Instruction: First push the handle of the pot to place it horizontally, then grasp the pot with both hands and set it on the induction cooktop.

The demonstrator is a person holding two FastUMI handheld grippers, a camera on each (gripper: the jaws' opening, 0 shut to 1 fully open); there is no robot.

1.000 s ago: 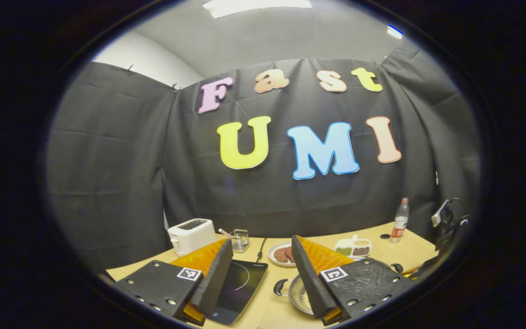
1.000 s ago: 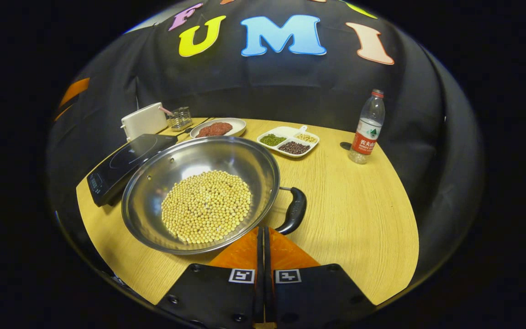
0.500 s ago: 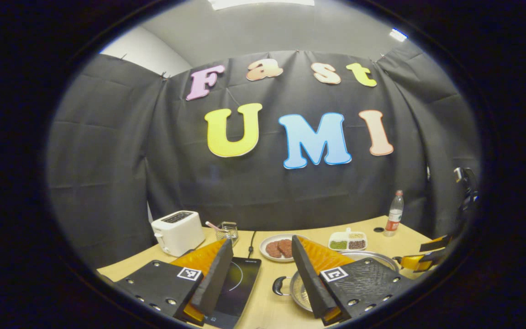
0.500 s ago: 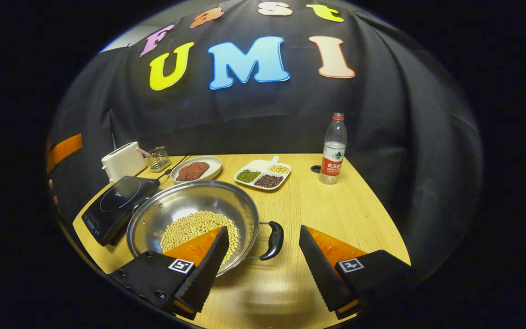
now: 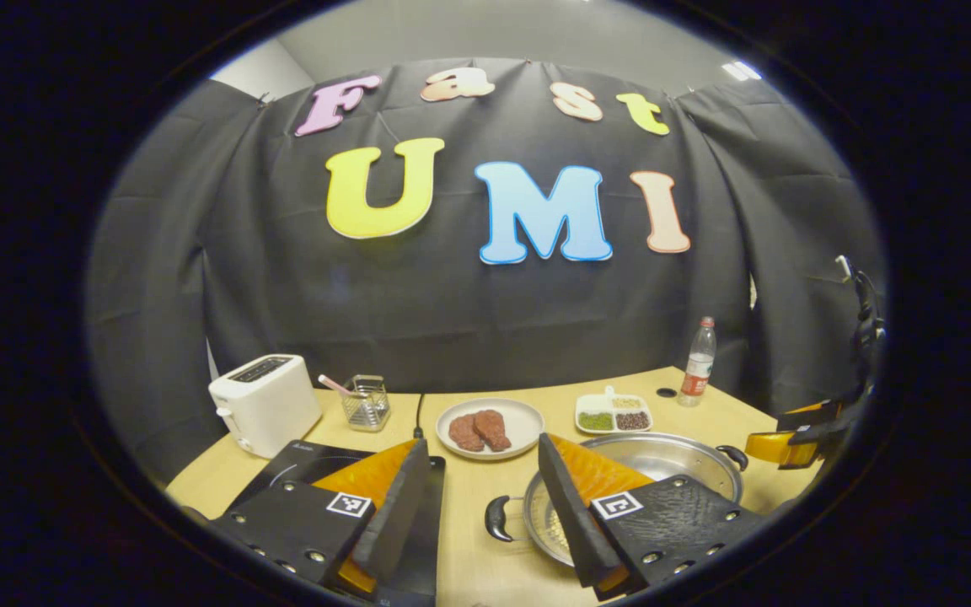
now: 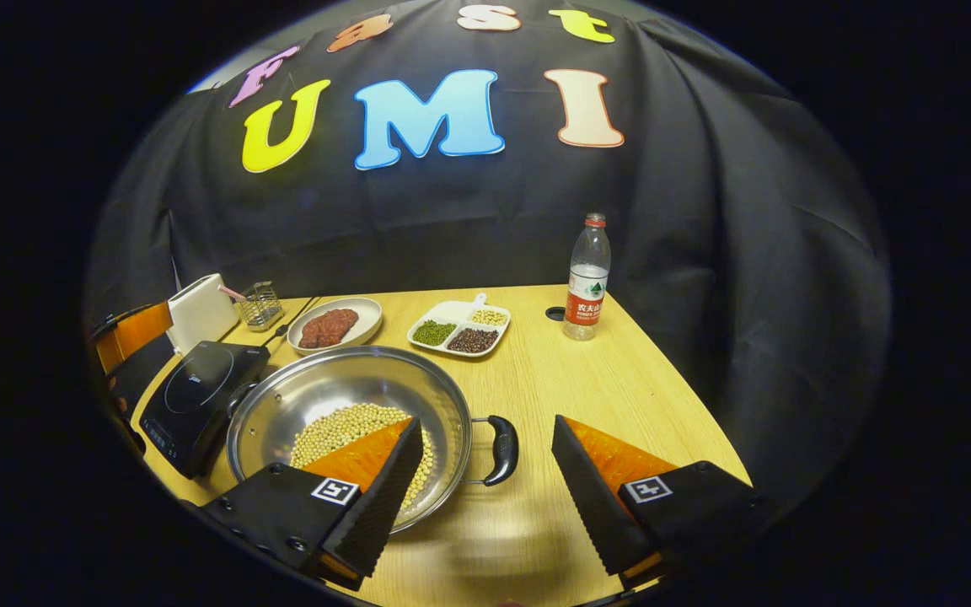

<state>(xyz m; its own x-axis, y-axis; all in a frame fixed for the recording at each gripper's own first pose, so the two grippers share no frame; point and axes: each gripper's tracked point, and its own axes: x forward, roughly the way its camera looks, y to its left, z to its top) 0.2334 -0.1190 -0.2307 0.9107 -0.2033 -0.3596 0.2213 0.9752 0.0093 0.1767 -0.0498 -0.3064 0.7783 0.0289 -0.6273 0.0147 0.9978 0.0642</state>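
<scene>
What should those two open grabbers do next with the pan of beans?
Probably each closes in on a handle. The pot sits on the table beside the cooktop; the right gripper is open near the right handle, the left gripper open near the left handle.

toaster [image 5: 265, 403], meat plate [image 5: 490, 427], water bottle [image 6: 586, 279]

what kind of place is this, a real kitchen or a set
Most likely a staged kitchen set in a recording booth, not a real kitchen: an induction cooktop, a pot of beans and a toaster sit on one wooden table, backed by black cloth.
</scene>
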